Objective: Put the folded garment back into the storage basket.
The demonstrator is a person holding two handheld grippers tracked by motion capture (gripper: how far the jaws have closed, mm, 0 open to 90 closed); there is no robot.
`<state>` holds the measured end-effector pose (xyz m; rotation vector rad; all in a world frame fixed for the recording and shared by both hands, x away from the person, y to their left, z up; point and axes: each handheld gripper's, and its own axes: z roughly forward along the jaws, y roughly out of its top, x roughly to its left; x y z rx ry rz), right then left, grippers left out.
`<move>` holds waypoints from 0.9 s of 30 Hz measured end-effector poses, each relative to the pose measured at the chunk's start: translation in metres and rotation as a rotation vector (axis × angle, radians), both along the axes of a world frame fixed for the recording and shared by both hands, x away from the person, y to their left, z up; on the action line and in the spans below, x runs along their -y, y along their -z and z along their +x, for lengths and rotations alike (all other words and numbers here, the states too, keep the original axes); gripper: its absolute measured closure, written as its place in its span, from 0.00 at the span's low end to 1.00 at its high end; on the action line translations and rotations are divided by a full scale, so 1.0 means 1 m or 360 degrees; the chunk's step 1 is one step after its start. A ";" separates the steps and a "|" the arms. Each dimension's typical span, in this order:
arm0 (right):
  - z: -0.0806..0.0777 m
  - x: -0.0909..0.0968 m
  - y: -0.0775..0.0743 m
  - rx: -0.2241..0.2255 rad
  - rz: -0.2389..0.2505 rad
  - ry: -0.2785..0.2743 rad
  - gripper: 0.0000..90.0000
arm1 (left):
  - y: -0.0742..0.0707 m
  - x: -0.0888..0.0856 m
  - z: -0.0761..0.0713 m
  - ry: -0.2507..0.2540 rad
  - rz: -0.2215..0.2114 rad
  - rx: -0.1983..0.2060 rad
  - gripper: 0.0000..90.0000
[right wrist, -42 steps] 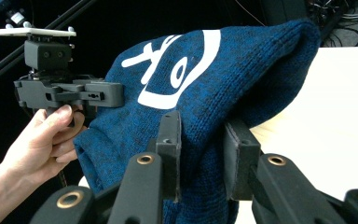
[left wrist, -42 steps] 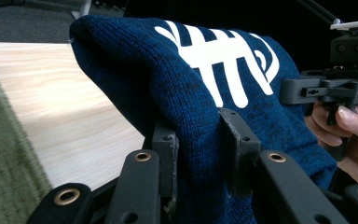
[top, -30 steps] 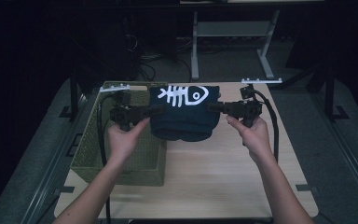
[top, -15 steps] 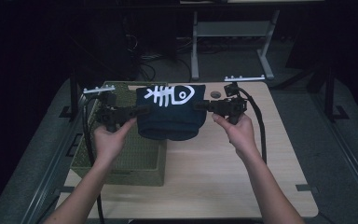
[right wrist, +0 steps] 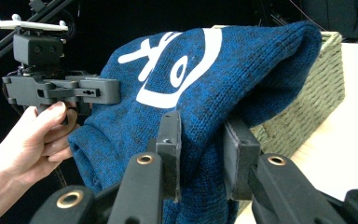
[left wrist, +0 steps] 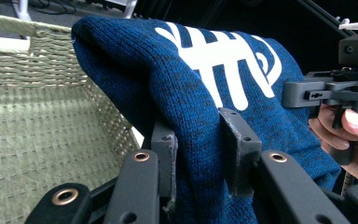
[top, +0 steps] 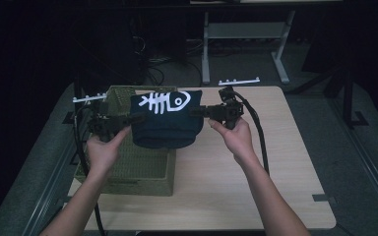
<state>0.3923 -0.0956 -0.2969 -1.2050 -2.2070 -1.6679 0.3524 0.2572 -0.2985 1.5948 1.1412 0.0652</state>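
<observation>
A folded dark blue knit sweater (top: 166,120) with a white fish-skeleton print hangs in the air between my two grippers. My left gripper (top: 137,118) is shut on its left side; its pads (left wrist: 237,149) pinch a thick fold of blue knit (left wrist: 200,154). On the sweater's right side my right gripper (top: 197,112) is shut too, with the knit (right wrist: 200,154) bunched between its pads (right wrist: 170,144). The sweater hangs over the far right corner of an olive woven basket (top: 142,172) on the table's left.
The wooden table (top: 256,182) has bare surface to the right of the basket and in front. A cable (top: 258,132) trails from the right gripper along the forearm. Past the far edge stand a white frame (top: 241,34) and dark floor.
Both grippers have carried the sweater leftwards, from above the table's middle to above the basket's right side. Both grips on it are unchanged.
</observation>
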 end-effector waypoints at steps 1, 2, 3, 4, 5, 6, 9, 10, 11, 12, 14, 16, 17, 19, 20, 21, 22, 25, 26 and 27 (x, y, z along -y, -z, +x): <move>0.000 -0.002 0.000 -0.0005 0.0002 -0.0001 0.79 | 0.000 -0.002 0.000 -0.0005 -0.0003 -0.0005 0.76; 0.001 -0.004 0.000 -0.0004 0.0002 -0.0006 0.79 | 0.000 -0.004 0.000 -0.0012 0.0000 -0.0005 0.76; 0.002 -0.006 0.000 -0.0001 -0.0001 -0.0011 0.79 | 0.000 -0.006 -0.001 -0.0012 0.0007 -0.0006 0.76; 0.002 -0.008 0.000 0.0000 -0.0001 -0.0013 0.79 | 0.000 -0.007 -0.001 -0.0018 0.0003 -0.0008 0.76; 0.002 -0.008 0.000 0.0000 -0.0001 -0.0013 0.79 | 0.000 -0.007 -0.001 -0.0018 0.0003 -0.0008 0.76; 0.003 -0.012 0.001 0.0000 -0.0002 -0.0014 0.79 | 0.000 -0.011 0.000 -0.0004 -0.0029 -0.0028 0.75; 0.004 -0.016 0.001 0.0001 -0.0011 -0.0023 0.79 | 0.000 -0.014 -0.001 -0.0007 -0.0038 -0.0033 0.75; 0.004 -0.019 0.002 -0.0007 -0.0014 -0.0025 0.79 | 0.000 -0.016 -0.001 -0.0008 -0.0034 -0.0036 0.75; 0.005 -0.020 0.002 -0.0014 -0.0011 -0.0024 0.79 | 0.000 -0.017 -0.001 -0.0011 -0.0027 -0.0037 0.75; 0.005 -0.022 0.003 -0.0009 -0.0015 -0.0025 0.79 | 0.000 -0.018 -0.001 -0.0015 -0.0017 -0.0037 0.75; 0.006 -0.025 0.004 -0.0010 -0.0017 -0.0025 0.79 | 0.000 -0.020 -0.001 -0.0022 -0.0010 -0.0039 0.75; 0.007 -0.028 0.006 -0.0011 -0.0013 -0.0028 0.79 | 0.000 -0.022 0.000 -0.0030 -0.0003 -0.0040 0.75; 0.008 -0.029 0.006 -0.0022 -0.0014 -0.0032 0.79 | 0.000 -0.024 0.000 -0.0031 -0.0002 -0.0041 0.75; 0.009 -0.033 0.007 -0.0021 -0.0023 -0.0039 0.79 | 0.000 -0.025 0.000 -0.0036 -0.0012 -0.0039 0.75; 0.010 -0.034 0.008 -0.0023 -0.0020 -0.0039 0.79 | 0.001 -0.028 0.000 -0.0044 -0.0015 -0.0038 0.76; 0.010 -0.036 0.008 -0.0015 -0.0015 -0.0041 0.79 | 0.001 -0.029 0.000 -0.0047 -0.0011 -0.0036 0.76; 0.011 -0.038 0.008 -0.0027 -0.0016 -0.0041 0.79 | 0.001 -0.031 0.000 -0.0047 -0.0006 -0.0040 0.76; 0.012 -0.043 0.009 -0.0023 -0.0019 -0.0044 0.79 | 0.001 -0.034 0.000 -0.0056 -0.0006 -0.0044 0.76; 0.013 -0.045 0.009 -0.0017 -0.0019 -0.0046 0.79 | 0.001 -0.037 0.000 -0.0065 -0.0005 -0.0050 0.76; 0.013 -0.047 0.009 -0.0012 -0.0023 -0.0052 0.79 | 0.001 -0.040 0.000 -0.0064 -0.0005 -0.0052 0.76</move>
